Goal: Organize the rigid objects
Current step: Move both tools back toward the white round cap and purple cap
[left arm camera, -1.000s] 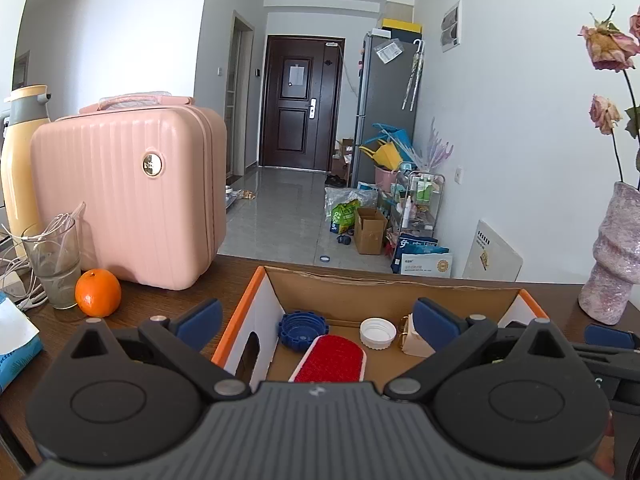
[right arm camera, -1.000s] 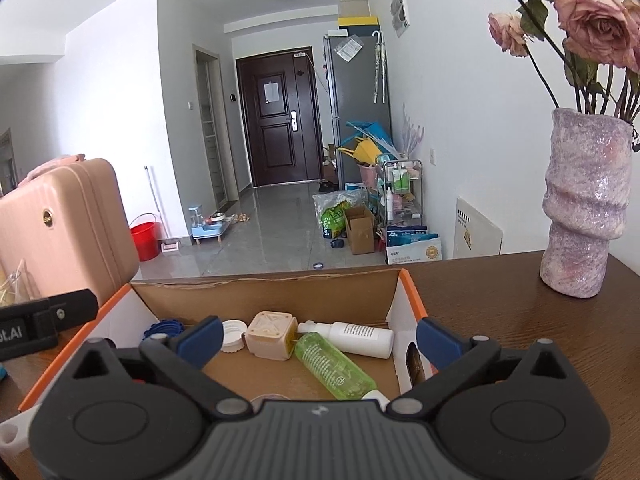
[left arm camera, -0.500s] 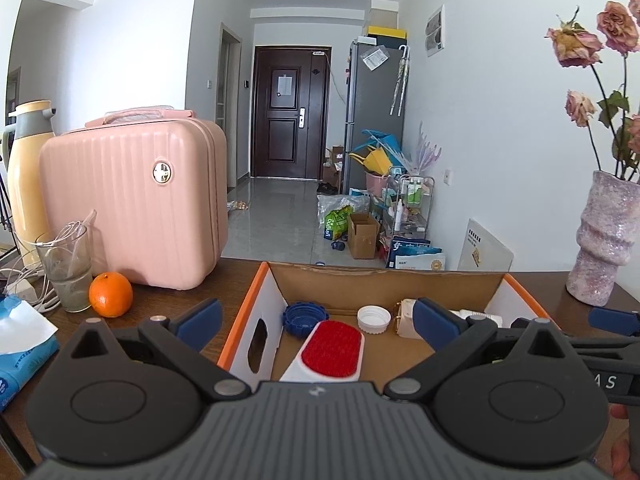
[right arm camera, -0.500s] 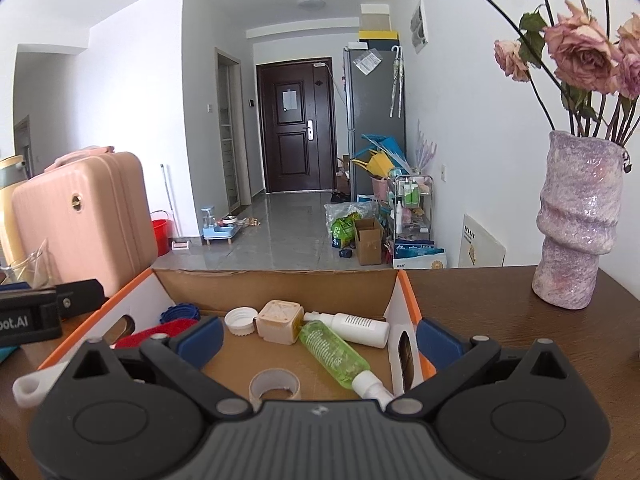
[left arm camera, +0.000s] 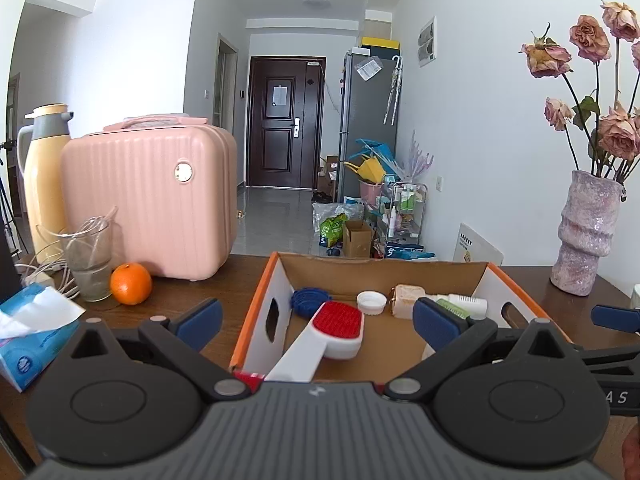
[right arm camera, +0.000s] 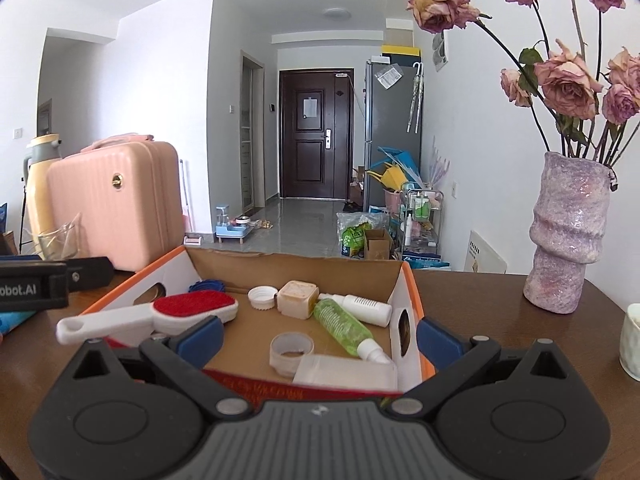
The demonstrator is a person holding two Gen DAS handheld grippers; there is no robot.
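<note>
- Left claw (left arm camera: 316,320) is spread wide with nothing between its blue pads, hovering at the near left corner of the cardboard box (left arm camera: 400,266) on the counter (left arm camera: 208,284).
- Right claw (right arm camera: 318,334) is likewise released and empty, over the box's near edge.
- Inside the box lie a red-faced brush (right arm camera: 192,306) — its white handle resting over the near-left rim — plus a green bottle (right arm camera: 340,326), a white bottle (right arm camera: 362,308) and a white cap (right arm camera: 262,297).

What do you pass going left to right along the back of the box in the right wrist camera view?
Blue lid → white cap → beige square container → white bottle, which ends near the right wall of the cardboard box.
</note>
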